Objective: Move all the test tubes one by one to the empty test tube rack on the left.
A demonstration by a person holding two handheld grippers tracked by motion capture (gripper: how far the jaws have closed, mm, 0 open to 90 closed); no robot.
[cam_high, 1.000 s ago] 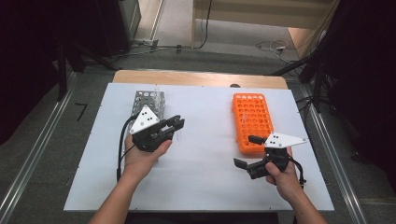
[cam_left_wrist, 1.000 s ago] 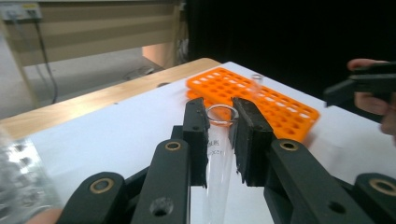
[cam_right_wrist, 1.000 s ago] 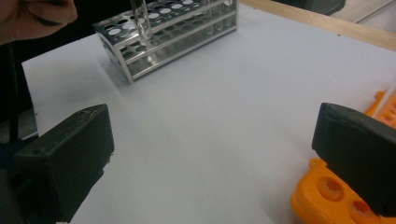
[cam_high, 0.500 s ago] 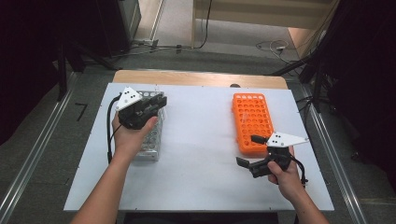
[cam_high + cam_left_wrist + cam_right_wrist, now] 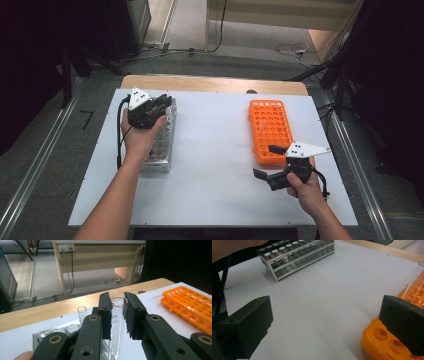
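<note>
Nearest the person's side of the white table [image 5: 215,170], the right gripper [image 5: 272,165] sits low over the board, just beside the near end of the orange rack [image 5: 270,127]. Its jaws stand wide apart with nothing between them; in the right gripper view one jaw hangs over bare table and the other overlaps the orange rack's near corner [image 5: 384,340] (contact not certain from these views).

Farther up on the left, the left gripper [image 5: 162,102] is above the far end of the metal rack [image 5: 160,150], which lies lengthwise along the table's left half, well apart from the orange rack. In the left gripper view the jaws are drawn in on a clear glass test tube [image 5: 117,322], one pad on either side just under its rim. The tube stands nearly upright, open mouth up, its lower part going down toward the metal rack [image 5: 50,333]; whether its bottom sits in a hole I cannot tell. A second, smaller tube [image 5: 81,313] stands in the rack just to the side.

Beyond the table edge runs a wooden strip [image 5: 215,82], then grey floor.
</note>
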